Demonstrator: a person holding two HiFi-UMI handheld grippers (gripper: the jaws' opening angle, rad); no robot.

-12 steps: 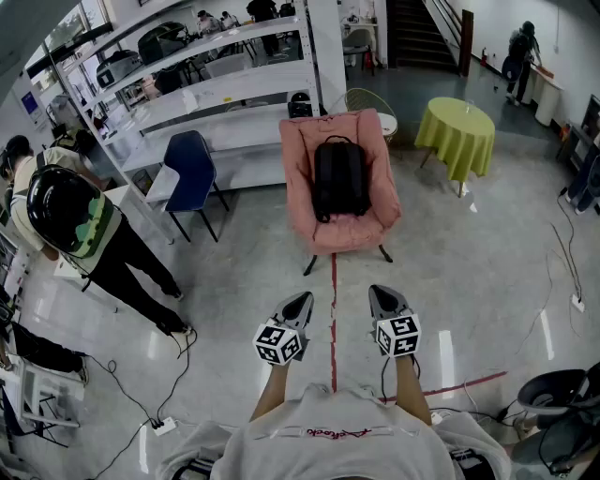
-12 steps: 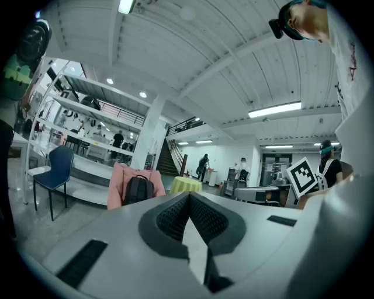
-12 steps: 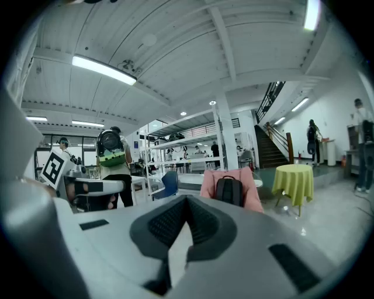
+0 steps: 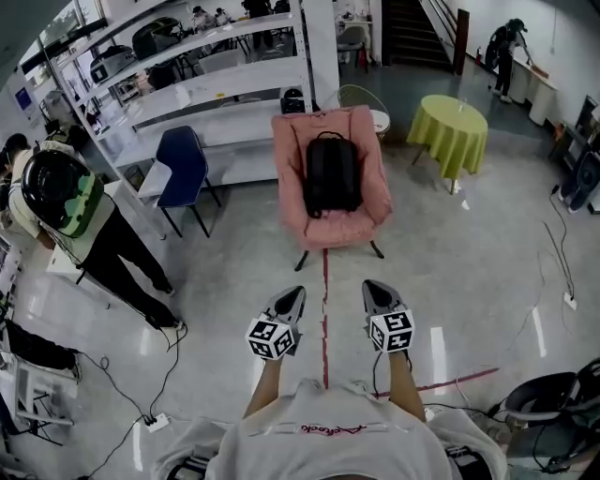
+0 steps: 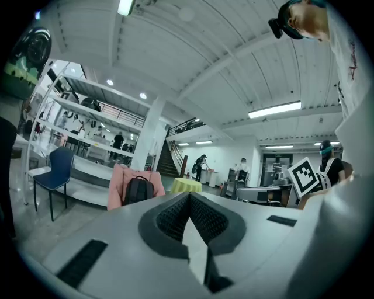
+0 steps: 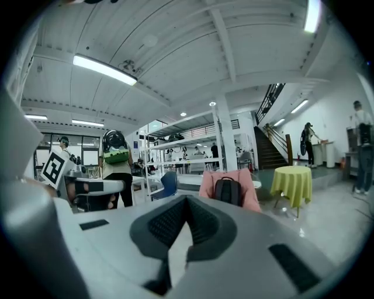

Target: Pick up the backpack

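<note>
Premises: a large open hall run as a lab or workshop, not a home. Evidence: long white shelving racks carrying equipment at upper left. A polished grey floor has a red tape line at centre. Loose cables and a power strip lie at lower left. A staircase rises at top, and strip lights hang overhead. A pink armchair, blue chair and cloth-covered round table stand apart on the open floor.
</note>
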